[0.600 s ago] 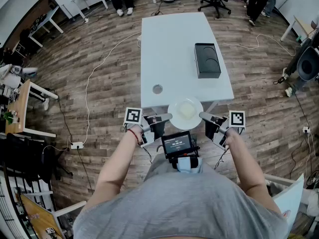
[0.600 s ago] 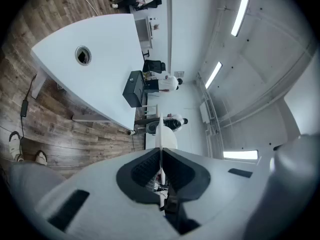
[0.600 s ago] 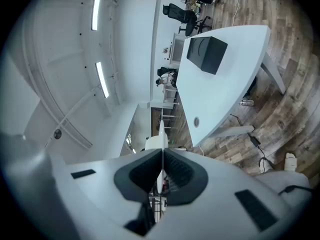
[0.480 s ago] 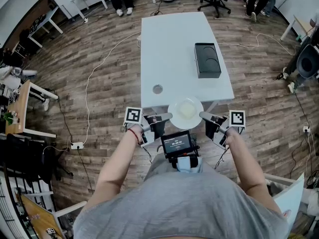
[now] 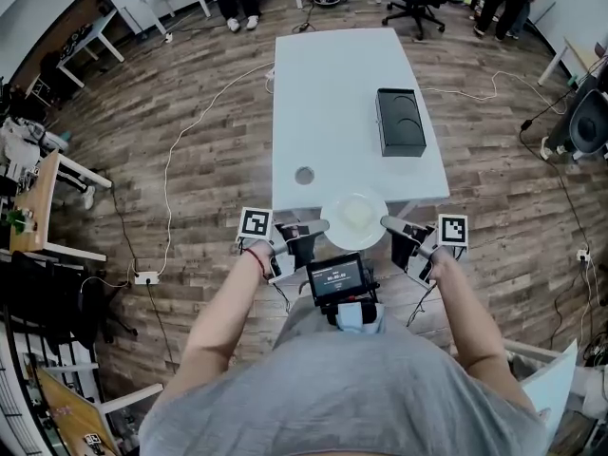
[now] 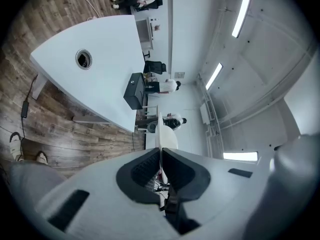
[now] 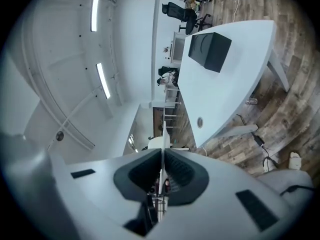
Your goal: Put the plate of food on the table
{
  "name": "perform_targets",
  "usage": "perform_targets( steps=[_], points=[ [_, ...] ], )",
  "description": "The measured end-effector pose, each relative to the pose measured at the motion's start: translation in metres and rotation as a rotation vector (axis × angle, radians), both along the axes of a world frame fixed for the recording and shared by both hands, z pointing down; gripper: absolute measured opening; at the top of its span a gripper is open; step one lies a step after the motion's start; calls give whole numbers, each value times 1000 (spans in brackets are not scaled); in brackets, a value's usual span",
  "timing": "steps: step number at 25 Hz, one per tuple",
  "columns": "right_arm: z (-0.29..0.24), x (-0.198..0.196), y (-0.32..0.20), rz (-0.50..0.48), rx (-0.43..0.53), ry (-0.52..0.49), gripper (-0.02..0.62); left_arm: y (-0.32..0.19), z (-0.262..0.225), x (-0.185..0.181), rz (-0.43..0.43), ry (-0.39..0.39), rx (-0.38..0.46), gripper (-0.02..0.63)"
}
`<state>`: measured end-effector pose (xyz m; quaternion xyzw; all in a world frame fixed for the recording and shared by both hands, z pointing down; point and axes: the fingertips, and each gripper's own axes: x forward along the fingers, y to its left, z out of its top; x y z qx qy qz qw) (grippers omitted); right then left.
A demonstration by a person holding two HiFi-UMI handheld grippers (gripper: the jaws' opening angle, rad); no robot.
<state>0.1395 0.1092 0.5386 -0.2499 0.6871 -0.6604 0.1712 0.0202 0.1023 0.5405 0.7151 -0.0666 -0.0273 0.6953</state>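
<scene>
Our left gripper (image 5: 319, 224) and right gripper (image 5: 388, 222), jaws clamped, hold one round white plate of food (image 5: 353, 218) at the near edge of one white counter (image 5: 328, 93).

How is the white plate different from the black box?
The plate is round and white; the box is rectangular and black. The plate is pinched at its rim by the left tool and the right tool; the box lies on the table, untouched. The plate is nearer the person, the box farther along.
</scene>
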Motion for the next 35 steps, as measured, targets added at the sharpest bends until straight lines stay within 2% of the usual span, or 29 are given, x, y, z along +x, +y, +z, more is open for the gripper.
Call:
perform_targets(
  steps=[21, 35],
  points=[
    [-2, 2, -9, 1, -19, -21, 38, -10, -6, 0, -21, 2, -7, 32],
    [3, -2, -52, -15, -23, 2, 38, -54, -1, -1, -28, 2, -3, 31]
  ],
)
